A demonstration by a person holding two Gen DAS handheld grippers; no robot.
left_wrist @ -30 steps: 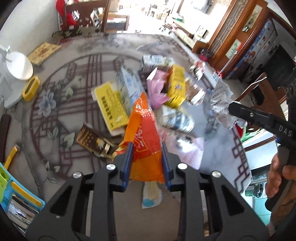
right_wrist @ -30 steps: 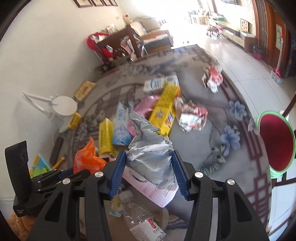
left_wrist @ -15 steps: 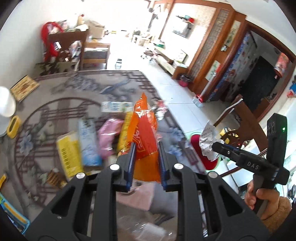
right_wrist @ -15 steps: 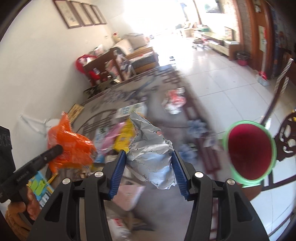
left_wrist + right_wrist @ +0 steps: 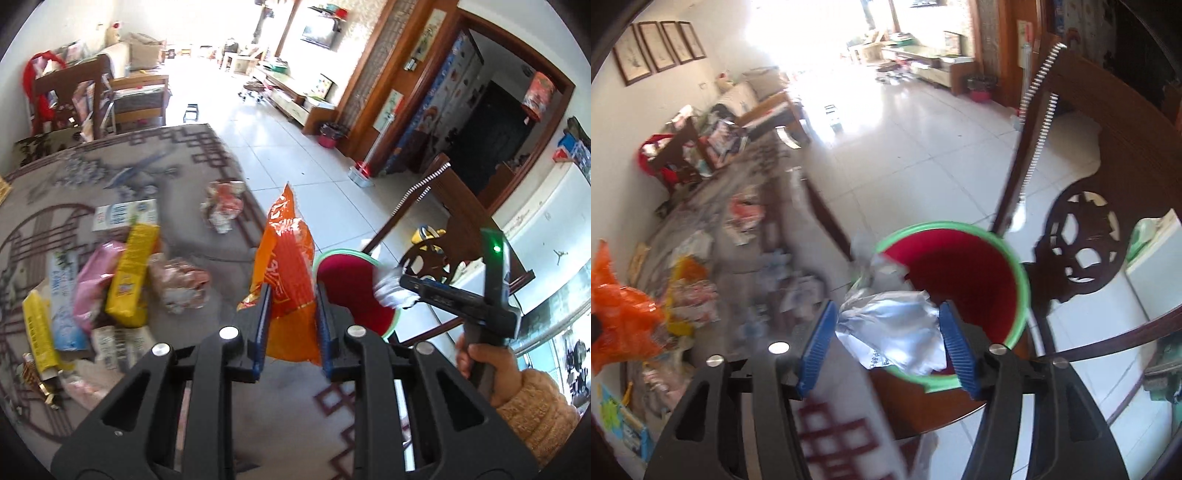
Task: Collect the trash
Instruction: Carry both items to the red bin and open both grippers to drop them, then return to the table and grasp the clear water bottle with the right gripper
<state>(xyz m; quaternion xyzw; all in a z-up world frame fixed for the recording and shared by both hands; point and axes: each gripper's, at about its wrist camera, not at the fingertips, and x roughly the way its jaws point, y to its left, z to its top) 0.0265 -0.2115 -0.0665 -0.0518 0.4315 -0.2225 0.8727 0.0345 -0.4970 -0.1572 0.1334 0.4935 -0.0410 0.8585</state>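
Observation:
My left gripper point(image 5: 291, 299) is shut on an orange snack bag point(image 5: 288, 258), held up above the table edge, just left of a red bin with a green rim point(image 5: 351, 284). My right gripper point(image 5: 886, 325) is shut on a crumpled silver-white wrapper point(image 5: 894, 328) and holds it over the near rim of the bin point(image 5: 960, 273). The right gripper also shows in the left wrist view point(image 5: 402, 291), over the bin. The orange bag shows at the left of the right wrist view point(image 5: 620, 314).
Several wrappers and cartons lie on the patterned tablecloth point(image 5: 110, 177): a yellow box point(image 5: 133, 269), a pink bag point(image 5: 92, 284), a white-blue carton point(image 5: 125, 214), a crumpled red-white wrapper point(image 5: 223, 203). A carved wooden chair point(image 5: 1089, 221) stands behind the bin. Tiled floor lies beyond.
Both grippers have swung right from the trash pile toward the bin, each carrying its wrapper. The right gripper's wrapper is now over the bin's rim.

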